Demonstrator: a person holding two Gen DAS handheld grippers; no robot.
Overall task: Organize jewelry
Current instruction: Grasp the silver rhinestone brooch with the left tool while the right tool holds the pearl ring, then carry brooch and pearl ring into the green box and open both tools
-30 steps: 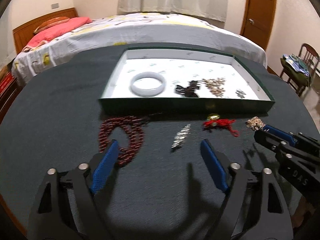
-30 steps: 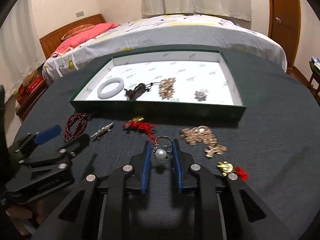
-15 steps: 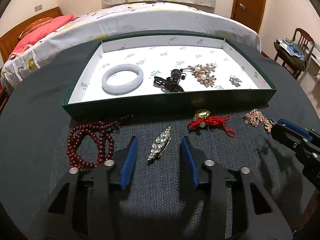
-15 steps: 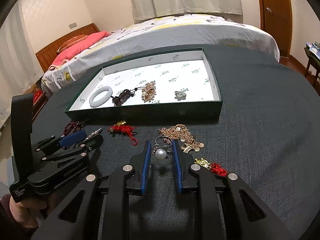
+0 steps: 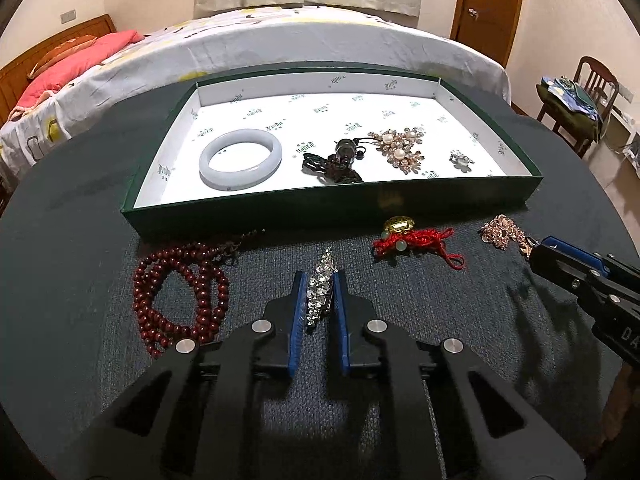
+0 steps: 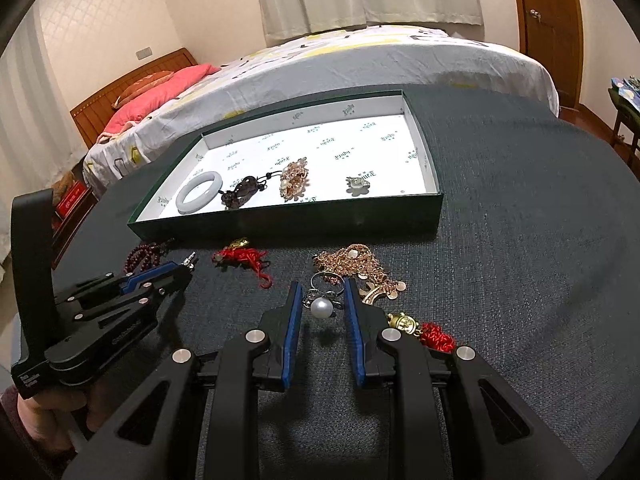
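Jewelry lies loose ahead of my grippers. My left gripper (image 5: 319,294) has just been closing and now pinches the crystal brooch (image 5: 320,286); my right gripper (image 6: 320,302) clamps the pearl ring (image 6: 322,306), both bound for the tray (image 5: 280,210) beyond.

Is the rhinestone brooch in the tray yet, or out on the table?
Out. The rhinestone brooch lies on the dark table in front of the green tray, with the left gripper just closed around it.

Bed (image 5: 320,40) with pink pillow (image 5: 76,60) far behind worktop; wooden door (image 5: 492,4) far right, chair (image 5: 580,100) with clothes right.
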